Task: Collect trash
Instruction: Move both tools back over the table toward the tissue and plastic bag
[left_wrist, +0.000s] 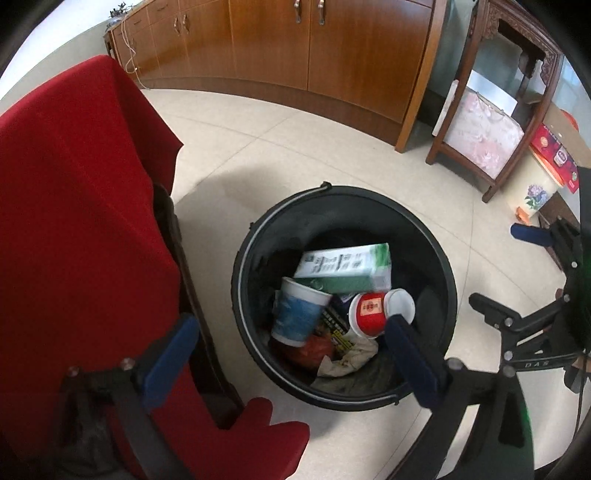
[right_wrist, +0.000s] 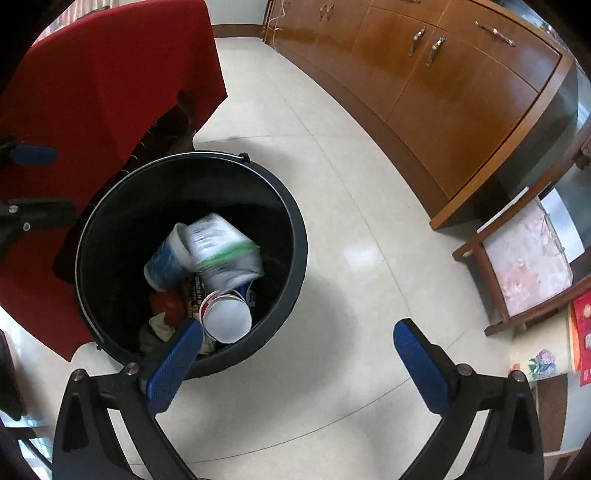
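Note:
A black bin (left_wrist: 432, 254) stands on the floor; it also shows in the right wrist view (right_wrist: 291, 221). Inside lie a white-and-green carton (left_wrist: 347, 267), blurred in the right wrist view (right_wrist: 221, 247), a blue-and-white paper cup (left_wrist: 299, 314) (right_wrist: 166, 264), a red-and-white cup (left_wrist: 373, 314) (right_wrist: 225, 317), a red wrapper (left_wrist: 314, 350) and crumpled paper (left_wrist: 351, 360). My left gripper (left_wrist: 291, 354) is open and empty above the bin's near side. My right gripper (right_wrist: 299, 350) is open and empty over the bin's right rim and the floor; it also shows in the left wrist view (left_wrist: 498, 266).
A table under a red cloth (left_wrist: 81, 221) stands left of the bin, touching it in the right wrist view (right_wrist: 92, 92). Wooden cabinets (left_wrist: 280, 48) run along the back. A wooden chair with a pink cushion (left_wrist: 484, 136) and boxes (left_wrist: 554, 155) are at the right.

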